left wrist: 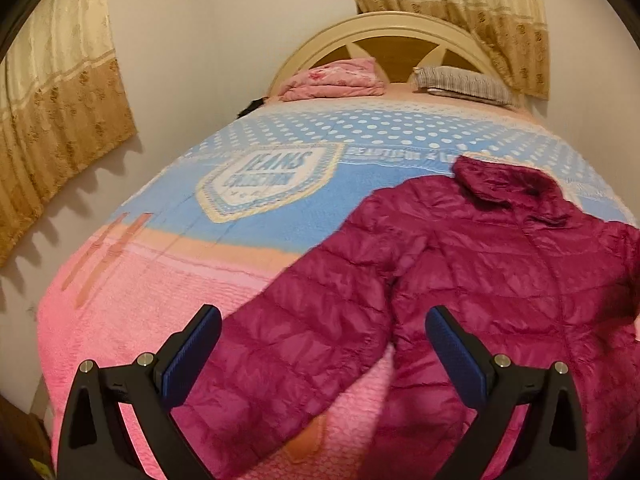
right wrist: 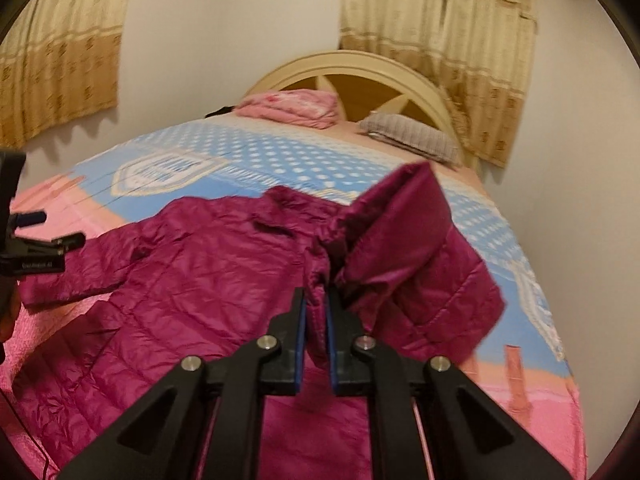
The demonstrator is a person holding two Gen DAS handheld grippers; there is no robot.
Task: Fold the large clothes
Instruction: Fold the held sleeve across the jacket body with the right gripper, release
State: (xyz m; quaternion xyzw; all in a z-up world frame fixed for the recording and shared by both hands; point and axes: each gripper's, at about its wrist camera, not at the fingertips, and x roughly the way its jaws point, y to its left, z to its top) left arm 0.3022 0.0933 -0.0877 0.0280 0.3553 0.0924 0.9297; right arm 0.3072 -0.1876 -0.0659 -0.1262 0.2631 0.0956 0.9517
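Jacket (right wrist: 192,280), magenta quilted puffer, lies spread across the pink and blue blanket (left wrist: 168,264) on the bed, collar toward the headboard (left wrist: 384,28) at top centre of both views. Your right gripper (right wrist: 316,320) is clamped tight on a bunch of jacket fabric at lower centre of the right wrist view; the right sleeve (right wrist: 412,256) hangs lifted and folded over, just right of the pads. Your left gripper (left wrist: 320,344) stands wide open at the bottom of the left wrist view, nothing between its blue pads (left wrist: 192,344), hovering over the other sleeve (left wrist: 300,320). In the right wrist view the left gripper (right wrist: 60,240) shows at the left edge, near that sleeve's cuff. Pink folded bedding (left wrist: 336,80) and a striped pillow (left wrist: 464,84) sit by the headboard. Curtains (left wrist: 60,100) hang upper left and upper right.
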